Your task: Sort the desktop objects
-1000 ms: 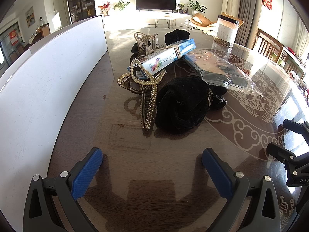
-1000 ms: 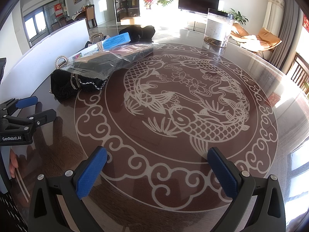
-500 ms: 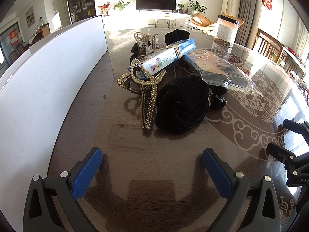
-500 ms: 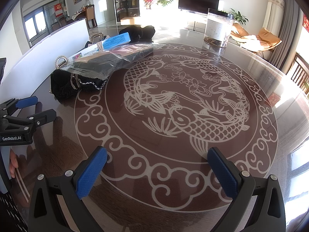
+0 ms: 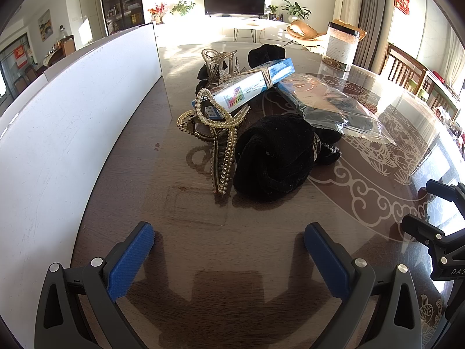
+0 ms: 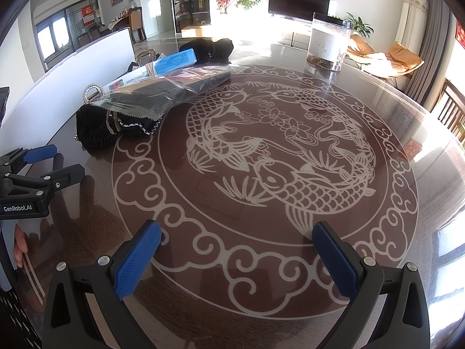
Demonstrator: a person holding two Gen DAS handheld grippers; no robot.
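Note:
A heap of objects lies on the brown table ahead of my left gripper [image 5: 229, 245], which is open and empty. Nearest is a black velvet hair piece [image 5: 274, 160]. Left of it lies a pearl-studded gold hair clip [image 5: 223, 142]. A blue-and-white box [image 5: 247, 85] rests on top, and a clear plastic bag with dark contents [image 5: 334, 107] lies to the right. A clear hair claw [image 5: 218, 59] and another black piece [image 5: 266, 52] sit behind. My right gripper [image 6: 237, 245] is open over the fish pattern, with the same bag [image 6: 162, 93] and box [image 6: 162, 65] far to its left.
A long white bin wall [image 5: 72, 110] runs along the table's left side. A clear jar with a black lid [image 6: 328, 42] stands at the far side. Wooden chairs [image 5: 407, 69] stand beyond the right edge. A hand [image 6: 19, 245] holds the left gripper's handle.

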